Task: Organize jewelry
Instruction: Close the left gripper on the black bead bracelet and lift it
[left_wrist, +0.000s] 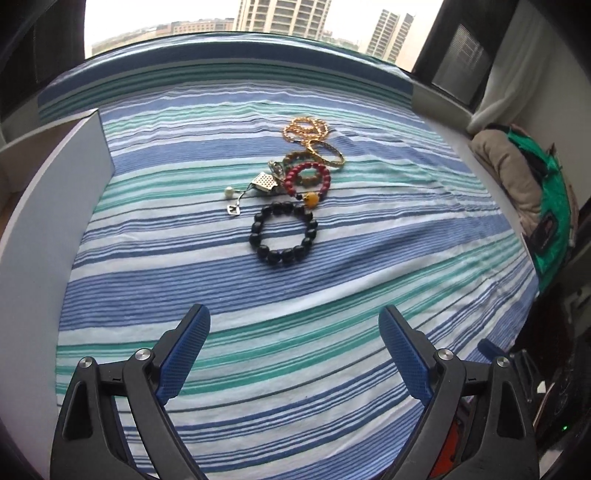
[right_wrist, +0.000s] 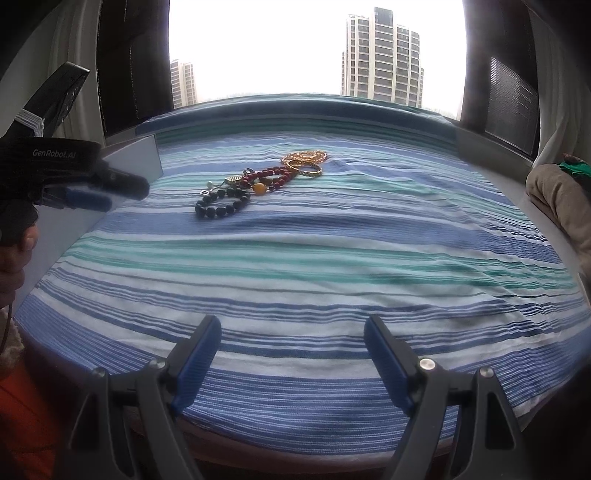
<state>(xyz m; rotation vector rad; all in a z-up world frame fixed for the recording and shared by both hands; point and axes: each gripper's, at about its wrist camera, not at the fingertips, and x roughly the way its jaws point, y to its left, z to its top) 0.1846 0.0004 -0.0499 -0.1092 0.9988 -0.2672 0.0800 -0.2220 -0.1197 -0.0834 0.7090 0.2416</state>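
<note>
A pile of jewelry lies on a blue, green and white striped cloth (left_wrist: 332, 295). Nearest is a black bead bracelet (left_wrist: 283, 232), also in the right wrist view (right_wrist: 221, 204). Behind it lie a red bead bracelet (left_wrist: 307, 180) with an amber bead (right_wrist: 259, 188), a gold bangle (left_wrist: 328, 155), a gold chain (left_wrist: 304, 127) and silver pendants with a pearl (left_wrist: 251, 188). My left gripper (left_wrist: 294, 328) is open and empty, well short of the black bracelet. My right gripper (right_wrist: 292, 334) is open and empty, near the cloth's front edge. The left gripper (right_wrist: 90, 194) also shows in the right wrist view.
A grey-white box wall (left_wrist: 55, 206) stands along the cloth's left side. A beige cushion (left_wrist: 506, 166) and green item (left_wrist: 550, 206) lie at the right. A window with tower blocks is behind the far edge.
</note>
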